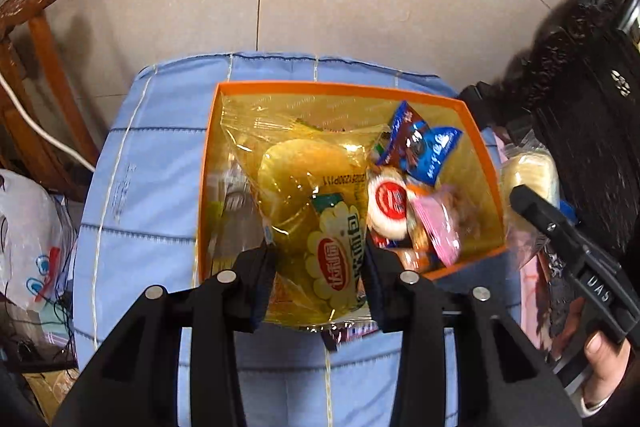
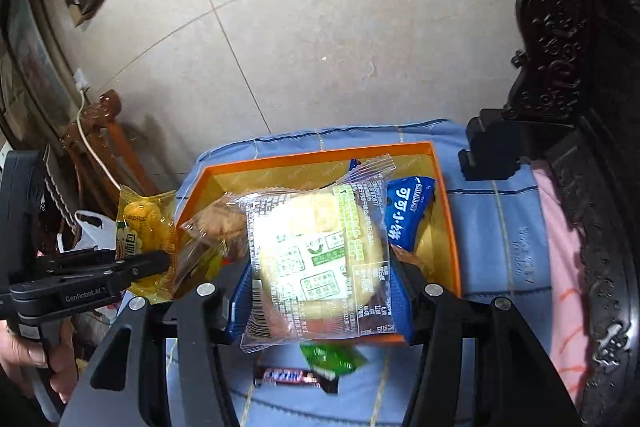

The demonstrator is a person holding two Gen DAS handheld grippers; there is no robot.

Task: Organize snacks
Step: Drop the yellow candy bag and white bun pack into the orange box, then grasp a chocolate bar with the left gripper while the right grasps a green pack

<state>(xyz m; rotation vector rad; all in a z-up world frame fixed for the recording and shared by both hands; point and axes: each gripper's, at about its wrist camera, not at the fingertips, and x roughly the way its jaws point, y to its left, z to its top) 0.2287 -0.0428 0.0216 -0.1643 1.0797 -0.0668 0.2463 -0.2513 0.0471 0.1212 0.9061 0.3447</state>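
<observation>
The left hand-held gripper [image 1: 320, 263] is closed on a yellow bread pack [image 1: 308, 211], holding it over the orange box [image 1: 486, 163] on the blue-clothed table [image 1: 140, 187]. The right hand-held gripper [image 2: 320, 291] pinches a clear-wrapped cake [image 2: 316, 259] above the box's near edge. Blue packets [image 1: 420, 143] lie inside the box; a brown bar [image 2: 286, 375] and green pack [image 2: 334, 363] lie on the cloth just outside it.

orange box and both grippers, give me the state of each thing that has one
orange box: open, no lid on it, partly filled with snacks
left gripper: shut on yellow bread pack, held over the box
right gripper: shut on clear bread pack, held over the box's near edge
blue snack bag: sealed, lying inside the box
chocolate bar: wrapped, on the blue cloth outside the box
green packet: outside the box, beside the bar
</observation>
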